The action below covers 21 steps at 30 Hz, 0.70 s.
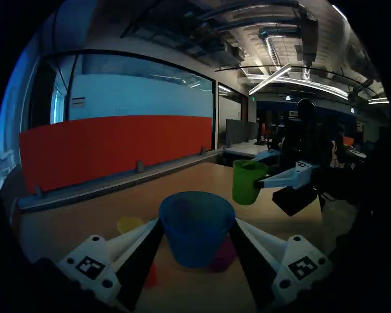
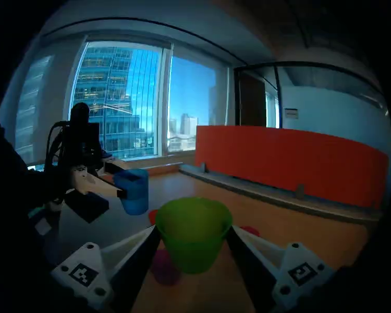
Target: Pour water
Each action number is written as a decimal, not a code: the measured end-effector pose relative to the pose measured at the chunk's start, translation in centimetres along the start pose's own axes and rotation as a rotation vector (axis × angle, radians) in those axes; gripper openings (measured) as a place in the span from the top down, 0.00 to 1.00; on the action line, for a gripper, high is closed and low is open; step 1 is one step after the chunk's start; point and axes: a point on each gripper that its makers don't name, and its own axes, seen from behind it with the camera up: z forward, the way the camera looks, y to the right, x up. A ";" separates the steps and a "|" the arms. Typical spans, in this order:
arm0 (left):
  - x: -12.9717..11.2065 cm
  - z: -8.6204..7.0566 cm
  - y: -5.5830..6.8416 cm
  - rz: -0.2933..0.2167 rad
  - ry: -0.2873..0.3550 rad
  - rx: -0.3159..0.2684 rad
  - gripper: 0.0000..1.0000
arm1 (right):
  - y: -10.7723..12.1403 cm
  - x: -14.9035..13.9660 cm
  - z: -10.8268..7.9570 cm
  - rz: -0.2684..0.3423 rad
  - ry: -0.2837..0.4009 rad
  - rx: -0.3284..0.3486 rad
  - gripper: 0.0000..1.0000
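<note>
Our left gripper (image 1: 197,223) grips a blue cup (image 1: 197,240), both fingers pressing its sides. The cup is upright and, as we judge it, lifted over the counter (image 1: 195,180). Our right gripper (image 2: 194,230) holds a green cup (image 2: 194,248) the same way, upright, with a finger tight on each side. In each view the other cup appears farther off, and the two are well apart.

Below them on the counter stand a yellow cup (image 1: 129,224), a red cup (image 1: 153,274) and a magenta cup (image 1: 224,255). Behind runs an orange partition (image 1: 117,146), and beyond it a window (image 2: 193,99) looks out on towers (image 2: 104,99).

We judge the task barely begun. Both cups are in hand, but neither is tipped and no stream runs, and we cannot tell which one holds water. The cups have yet to be brought together and one tilted over the other.

A small sign (image 1: 77,102) on the glass wall (image 1: 143,94) is too small to read. The fingers bear square black-and-white markers (image 1: 89,266) but no words, and we see no brand on either cup.
</note>
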 end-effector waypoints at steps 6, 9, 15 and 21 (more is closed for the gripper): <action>0.9 -0.1 0.1 0.001 0.025 0.005 0.15 | 0.0 0.7 0.2 -0.011 0.016 -0.001 0.10; 1.3 -0.2 0.1 -0.004 0.037 0.008 0.15 | 0.0 1.2 0.3 -0.013 0.025 0.000 0.10; 1.9 -0.4 0.1 -0.005 0.049 0.013 0.15 | -0.1 1.9 0.4 -0.024 0.030 0.003 0.10; 2.4 -0.6 0.2 0.000 0.057 0.014 0.14 | -0.4 2.4 0.6 -0.037 0.033 0.008 0.10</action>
